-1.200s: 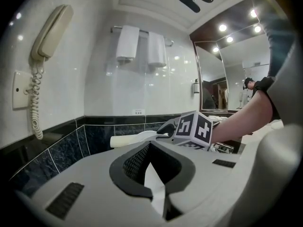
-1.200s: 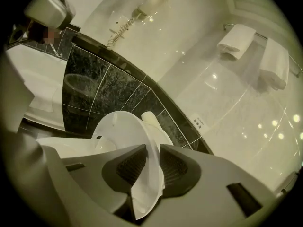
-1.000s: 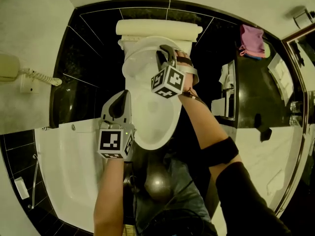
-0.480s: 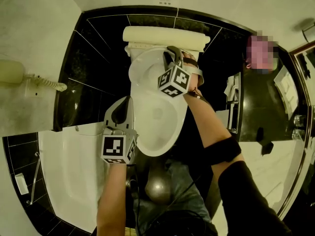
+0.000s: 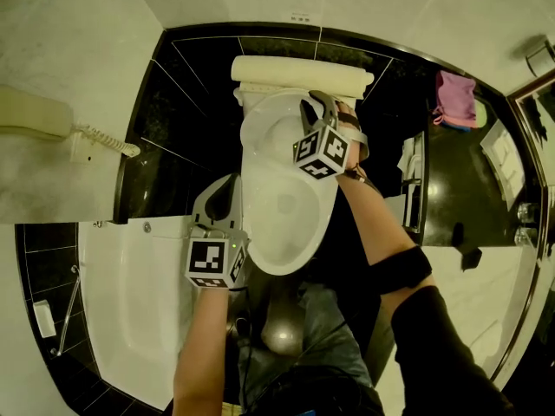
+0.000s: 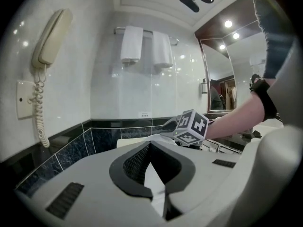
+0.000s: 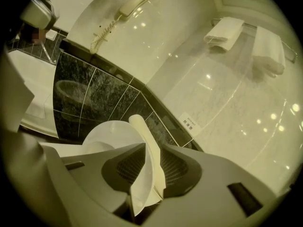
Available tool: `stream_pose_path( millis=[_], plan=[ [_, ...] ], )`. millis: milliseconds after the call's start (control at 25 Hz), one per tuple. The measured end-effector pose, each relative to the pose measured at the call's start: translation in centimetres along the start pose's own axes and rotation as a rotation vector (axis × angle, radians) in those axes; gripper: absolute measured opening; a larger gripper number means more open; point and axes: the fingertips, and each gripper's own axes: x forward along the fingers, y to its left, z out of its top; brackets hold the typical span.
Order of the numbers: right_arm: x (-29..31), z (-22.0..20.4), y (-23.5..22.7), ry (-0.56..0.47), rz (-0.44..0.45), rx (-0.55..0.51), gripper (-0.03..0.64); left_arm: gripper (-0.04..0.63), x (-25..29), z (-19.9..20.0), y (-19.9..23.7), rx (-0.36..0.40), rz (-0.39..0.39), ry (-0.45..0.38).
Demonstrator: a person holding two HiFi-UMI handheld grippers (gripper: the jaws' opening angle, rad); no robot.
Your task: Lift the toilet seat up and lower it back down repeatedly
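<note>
Bathroom, hotel-style. Toilet seat [image 5: 282,189] sits in the jaws of the left hand-held gripper [image 5: 227,185] and the right hand-held gripper [image 5: 319,102], with the cistern [image 5: 299,74] just beyond the right one. White bathtub [image 5: 104,267] beside the left one. Corded wall phone [image 6: 49,44] up to its left. Folded towels [image 6: 142,44] on a rail ahead, higher up. Mirror [image 6: 222,79] off to its right. Glossy pale walls over a black tile band [image 5: 173,120].

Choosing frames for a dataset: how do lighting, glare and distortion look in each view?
Head view: strong fisheye, black tiles bow, even light. Left gripper view: bright, neutral, spotlights flare upper right. Right gripper view: yellow cast, dark round rim, glare dots on the wall, seat sharp.
</note>
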Motion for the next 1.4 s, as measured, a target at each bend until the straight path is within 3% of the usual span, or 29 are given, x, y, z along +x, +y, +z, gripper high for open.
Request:
stream_pose_path(
  millis=[160, 320, 480, 640, 840, 1000, 1200, 1400],
  plan=[
    [-6.2, 3.0, -0.5, -0.043, -0.016, 0.095, 0.091, -0.012, -3.6, 2.3, 0.3, 0.017, -0.02, -0.014],
    [-15.1, 6.3, -0.6, -0.079, -0.058, 0.224, 0.006, -0.012, -8.9, 5.0, -0.1, 0.046, -0.063, -0.04],
    [-24.9, 9.1, 0.3, -0.088, -0.103, 0.344, 0.006, -0.012, -15.0, 7.3, -0.9, 0.073, -0.12, -0.082],
    [-33.9, 10.8, 4.5, -0.074, -0.117, 0.454, 0.006, -0.012, -22.0, 8.1, -1.6, 0.083, -0.179, -0.125],
    [-43.1, 12.5, 13.0, -0.018, -0.116, 0.489, 0.006, -0.012, -30.9, 8.3, -2.1, 0.103, -0.257, -0.146],
    [-48.4, 13.9, 17.5, 0.003, -0.107, 0.538, 0.006, -0.012, -36.3, 8.0, -2.4, 0.105, -0.276, -0.137],
    [-53.3, 13.7, 19.4, -0.002, -0.084, 0.568, 0.006, -0.012, -40.9, 7.0, -4.0, 0.064, -0.251, -0.109],
    [-55.3, 12.0, 19.9, -0.025, -0.035, 0.554, 0.006, -0.012, -42.2, 6.0, -5.6, 0.033, -0.198, -0.093]
  ],
)
